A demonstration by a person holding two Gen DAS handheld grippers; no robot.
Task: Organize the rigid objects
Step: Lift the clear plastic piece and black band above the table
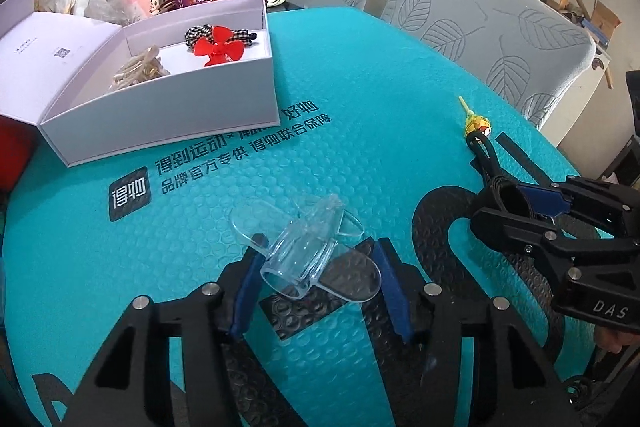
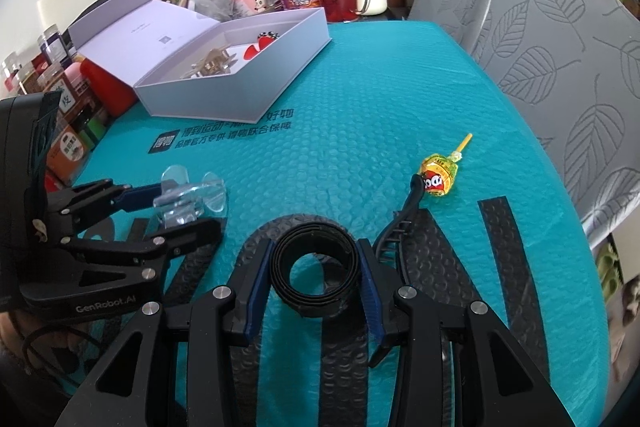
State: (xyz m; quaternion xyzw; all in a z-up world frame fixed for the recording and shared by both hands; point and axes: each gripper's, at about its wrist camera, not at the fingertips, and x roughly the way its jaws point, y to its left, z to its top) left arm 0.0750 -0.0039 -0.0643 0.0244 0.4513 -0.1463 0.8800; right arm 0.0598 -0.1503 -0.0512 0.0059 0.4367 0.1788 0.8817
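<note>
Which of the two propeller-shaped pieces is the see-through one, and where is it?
The clear propeller between the left gripper fingers is see-through; the red propeller lies in the white box.

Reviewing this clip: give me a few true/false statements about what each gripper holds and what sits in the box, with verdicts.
1. The left gripper holds a clear propeller. True.
2. The right gripper is empty. False: its pads touch both sides of a coiled black strap.
3. A red propeller lies in the white box. True.
4. The lollipop is in the box. False: it lies on the teal mat.
5. The box lid is closed. False: it is folded open.
</note>
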